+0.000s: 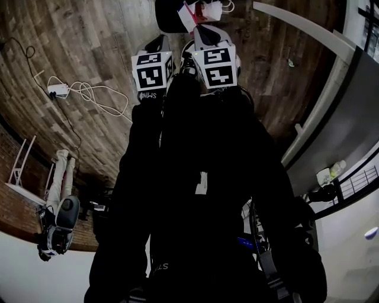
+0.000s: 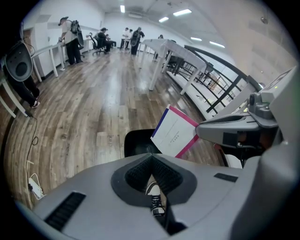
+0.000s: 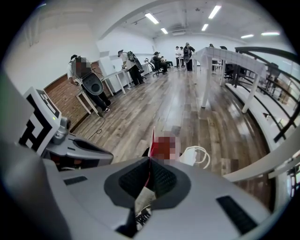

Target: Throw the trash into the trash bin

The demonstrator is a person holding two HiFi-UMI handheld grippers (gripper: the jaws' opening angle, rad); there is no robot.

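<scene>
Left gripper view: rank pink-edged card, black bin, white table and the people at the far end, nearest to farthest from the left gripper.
1. black bin, on the floor just ahead, and pink-edged card, above it to the right: too close to call.
2. white table, mid-room, right of centre.
3. group of people, far end, top centre.

Head view: the black plastic trash bin [image 1: 169,16] at 12 o'clock is cut by the top edge, as is the white bag with cord handles [image 1: 216,8] at 1 o'clock. The person's dark clothing [image 1: 195,195] hides the floor beneath.

Left gripper view: the bin's lower half sits behind the left gripper [image 2: 152,173]. Print on the white card with pink and blue edges [image 2: 174,132] is too small to read.

Right gripper view: the card shows edge-on, its face blurred and its lower end lost inside the right gripper [image 3: 149,174]. The people [image 3: 185,50] at 12 o'clock are too small to tell apart.
</scene>
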